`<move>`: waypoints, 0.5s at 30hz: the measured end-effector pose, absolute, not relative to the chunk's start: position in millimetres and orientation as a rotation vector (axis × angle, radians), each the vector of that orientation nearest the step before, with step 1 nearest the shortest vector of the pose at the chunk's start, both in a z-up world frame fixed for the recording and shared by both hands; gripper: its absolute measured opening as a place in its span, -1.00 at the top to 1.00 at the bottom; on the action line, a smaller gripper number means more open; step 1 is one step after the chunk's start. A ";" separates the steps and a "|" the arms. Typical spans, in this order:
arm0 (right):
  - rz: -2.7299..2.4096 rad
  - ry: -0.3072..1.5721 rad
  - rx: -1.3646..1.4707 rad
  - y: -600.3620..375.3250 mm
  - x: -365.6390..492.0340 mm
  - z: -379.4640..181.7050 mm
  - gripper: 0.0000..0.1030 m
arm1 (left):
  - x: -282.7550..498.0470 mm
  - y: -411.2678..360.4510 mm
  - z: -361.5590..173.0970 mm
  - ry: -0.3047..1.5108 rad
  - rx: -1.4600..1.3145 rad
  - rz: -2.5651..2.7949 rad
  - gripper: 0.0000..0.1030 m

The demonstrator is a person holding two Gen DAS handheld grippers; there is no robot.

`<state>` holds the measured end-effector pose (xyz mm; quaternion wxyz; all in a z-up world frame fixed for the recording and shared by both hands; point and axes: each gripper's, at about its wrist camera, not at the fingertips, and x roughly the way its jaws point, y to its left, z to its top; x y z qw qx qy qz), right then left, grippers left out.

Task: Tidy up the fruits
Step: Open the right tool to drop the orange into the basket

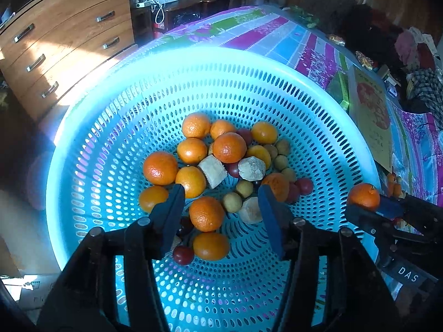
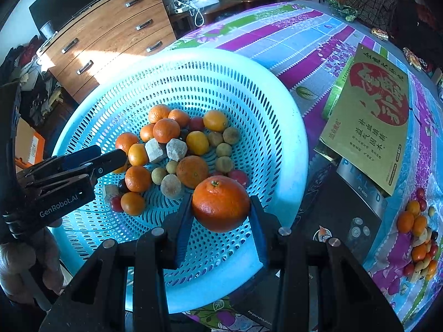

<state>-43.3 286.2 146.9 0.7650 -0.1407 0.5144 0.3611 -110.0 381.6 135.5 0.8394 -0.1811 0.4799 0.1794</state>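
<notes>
A big light-blue perforated basket (image 1: 133,105) (image 2: 279,127) holds several oranges, small red and green-brown fruits and pale chunks. My left gripper (image 1: 221,202) is open and empty, hovering over an orange (image 1: 206,213) in the basket; it shows from the side in the right wrist view (image 2: 110,157). My right gripper (image 2: 221,207) is shut on an orange (image 2: 220,203) above the basket's near right rim; that gripper (image 1: 371,207) and its orange (image 1: 363,196) also show in the left wrist view.
The basket stands on a table with a striped flowered cloth (image 2: 290,36). A gold box (image 2: 371,116) and a dark box (image 2: 346,207) lie to the right. A loose fruit pile (image 2: 420,235) lies at far right. A wooden drawer chest (image 1: 63,36) stands to the left.
</notes>
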 end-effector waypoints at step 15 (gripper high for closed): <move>0.792 1.041 -0.263 278.1 -48.1 171.9 -0.11 | -114.2 381.9 140.7 1.006 -0.383 0.388 -0.09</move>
